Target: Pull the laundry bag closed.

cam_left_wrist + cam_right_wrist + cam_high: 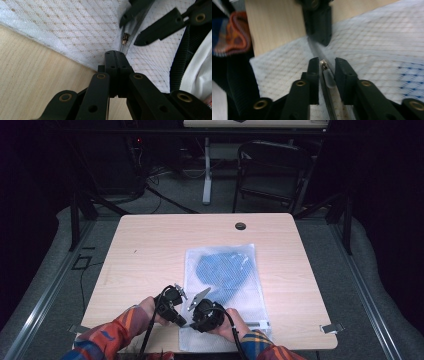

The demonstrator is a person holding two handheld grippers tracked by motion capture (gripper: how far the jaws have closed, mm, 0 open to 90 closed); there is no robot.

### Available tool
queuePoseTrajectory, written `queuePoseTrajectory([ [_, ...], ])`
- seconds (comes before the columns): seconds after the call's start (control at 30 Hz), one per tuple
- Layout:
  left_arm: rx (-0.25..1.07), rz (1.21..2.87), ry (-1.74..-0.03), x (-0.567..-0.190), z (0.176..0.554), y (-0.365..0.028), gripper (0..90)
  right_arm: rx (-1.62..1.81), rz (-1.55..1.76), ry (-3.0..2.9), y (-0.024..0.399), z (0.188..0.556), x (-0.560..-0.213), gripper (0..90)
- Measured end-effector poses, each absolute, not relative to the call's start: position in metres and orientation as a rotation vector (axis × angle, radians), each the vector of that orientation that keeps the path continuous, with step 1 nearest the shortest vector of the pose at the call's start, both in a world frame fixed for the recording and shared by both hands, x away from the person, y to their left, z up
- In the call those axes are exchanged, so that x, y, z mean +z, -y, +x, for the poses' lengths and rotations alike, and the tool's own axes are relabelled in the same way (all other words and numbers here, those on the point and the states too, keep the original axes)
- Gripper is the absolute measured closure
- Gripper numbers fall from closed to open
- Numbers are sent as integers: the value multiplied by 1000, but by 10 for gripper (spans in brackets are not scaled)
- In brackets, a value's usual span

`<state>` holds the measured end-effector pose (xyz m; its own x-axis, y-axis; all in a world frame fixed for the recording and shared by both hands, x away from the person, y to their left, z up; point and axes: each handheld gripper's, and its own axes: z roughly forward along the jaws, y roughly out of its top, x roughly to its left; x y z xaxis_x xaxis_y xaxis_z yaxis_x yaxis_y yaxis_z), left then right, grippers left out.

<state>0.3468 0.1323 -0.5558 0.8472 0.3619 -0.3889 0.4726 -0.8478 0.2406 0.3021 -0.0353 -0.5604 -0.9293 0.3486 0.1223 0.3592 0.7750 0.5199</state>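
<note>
We judge the zipping step in hand: on the pale wooden table (pixel 150 245), the left gripper (pixel 115 58) pinches the white mesh laundry bag (pixel 225 270) at its zip end, while the right gripper (pixel 327 65) stands slightly apart around the clear zipper pull (pixel 329 77), which must be clamped next.

Blue cloth (pixel 222 270) veiled by mesh bag (pixel 252 285), bag's near edge behind hands

White mesh cloth bag (pixel 225 285), matt wooden table (pixel 150 250)
</note>
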Motion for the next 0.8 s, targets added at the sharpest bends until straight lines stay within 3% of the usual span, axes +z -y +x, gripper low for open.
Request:
queuePoseTrajectory([
  [0.4,-526,2644,-613,-555,350,-133,872,-860,-547,2981,33,299,-562,829],
  [0.7,-462,2718,-532,-557,342,-123,900,-913,-558,2976,35,298,-565,830],
  [0.73,-434,2567,-747,-560,329,-115,900,-921,-552,2978,36,298,-565,830],
  [0.8,-425,2576,-749,-559,328,-115,900,-865,-586,2974,36,296,-563,830],
])
